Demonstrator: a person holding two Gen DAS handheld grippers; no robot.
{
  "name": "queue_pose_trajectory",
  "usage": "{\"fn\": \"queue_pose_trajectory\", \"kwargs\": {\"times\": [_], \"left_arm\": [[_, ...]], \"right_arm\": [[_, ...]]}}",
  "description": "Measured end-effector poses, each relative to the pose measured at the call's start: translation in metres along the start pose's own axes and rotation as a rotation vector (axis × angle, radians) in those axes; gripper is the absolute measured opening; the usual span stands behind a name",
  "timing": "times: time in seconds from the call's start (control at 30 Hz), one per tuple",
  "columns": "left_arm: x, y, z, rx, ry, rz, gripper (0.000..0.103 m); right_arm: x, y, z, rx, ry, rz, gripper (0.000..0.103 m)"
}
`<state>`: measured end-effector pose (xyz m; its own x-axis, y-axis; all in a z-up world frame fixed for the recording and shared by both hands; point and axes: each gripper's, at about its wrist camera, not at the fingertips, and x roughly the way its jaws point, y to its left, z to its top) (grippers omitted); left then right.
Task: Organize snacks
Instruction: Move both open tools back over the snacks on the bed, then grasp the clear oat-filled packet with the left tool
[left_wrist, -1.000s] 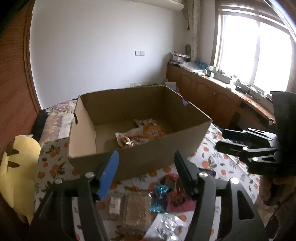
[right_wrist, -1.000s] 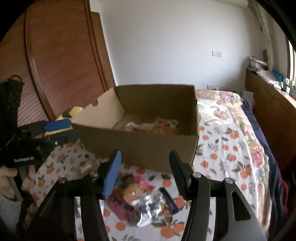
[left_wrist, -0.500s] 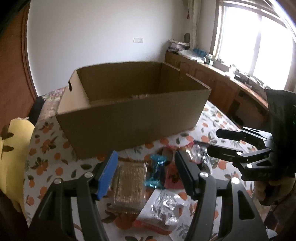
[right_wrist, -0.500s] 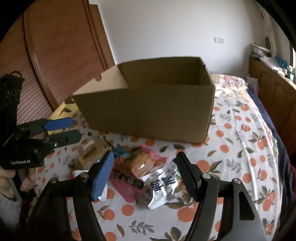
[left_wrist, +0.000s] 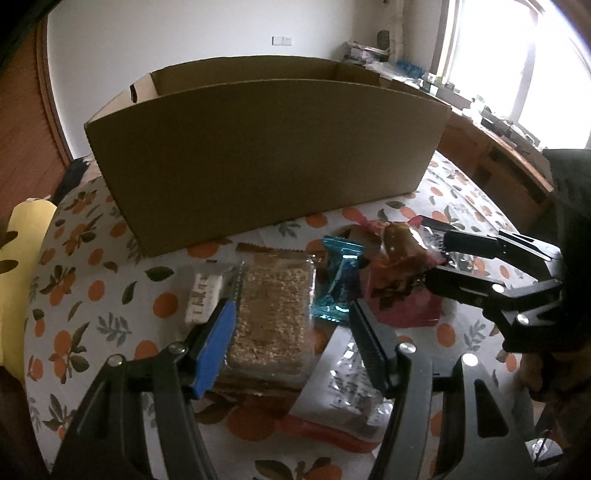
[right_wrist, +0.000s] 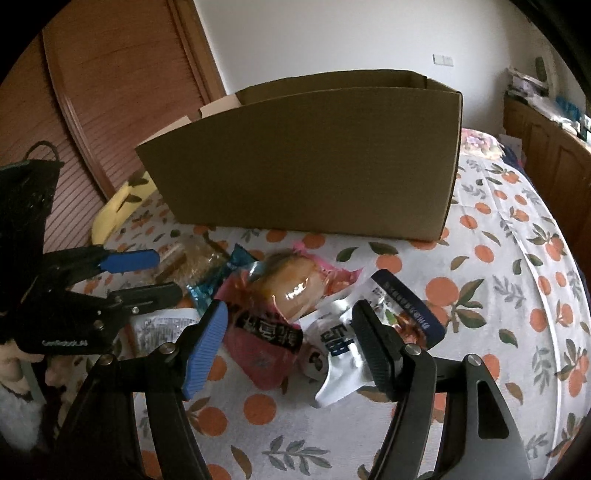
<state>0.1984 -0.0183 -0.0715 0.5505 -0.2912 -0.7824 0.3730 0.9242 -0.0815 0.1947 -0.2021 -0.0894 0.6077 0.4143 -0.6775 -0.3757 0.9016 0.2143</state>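
Left tongs (left_wrist: 291, 325) parted, empty, above clear-wrapped oat bar (left_wrist: 271, 314). Right tongs (right_wrist: 290, 326) parted, empty, over pink packet (right_wrist: 264, 341) and glossy bun (right_wrist: 299, 291). Brown cardboard box (right_wrist: 314, 162) beyond both.

wrapped snacks (left_wrist: 273, 310) lie heaped before the open cardboard box (left_wrist: 258, 155).

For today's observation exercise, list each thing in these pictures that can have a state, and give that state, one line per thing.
Cardboard box: upright, top open, contents hidden.
Grain bar pack: sealed, flat on the cloth, between the left claw's fingers, not gripped.
Teal candy: wrapped, lying loose.
Pink bun pack: sealed, lying on the cloth.
White sachet: crumpled, lying loose.
Left claw: open.
Right claw: open, empty.
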Motion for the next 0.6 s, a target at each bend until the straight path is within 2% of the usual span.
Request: {"fn": "queue_pose_trajectory", "kwargs": {"times": [0.23,0.37,0.6], "left_arm": [[0.008,0.0,0.0,0.038,0.017,0.042,0.061],[0.011,0.001,0.001,0.038,0.046,0.026,0.049],[0.018,-0.006,0.003,0.065,0.087,0.019,0.049]], "right_arm": [[0.002,0.005,-0.003,-0.024,-0.013,-0.004,0.072],[0.001,0.004,-0.005,-0.02,-0.018,0.009,0.072],[0.001,0.005,-0.005,-0.026,-0.019,0.013,0.073]]}}
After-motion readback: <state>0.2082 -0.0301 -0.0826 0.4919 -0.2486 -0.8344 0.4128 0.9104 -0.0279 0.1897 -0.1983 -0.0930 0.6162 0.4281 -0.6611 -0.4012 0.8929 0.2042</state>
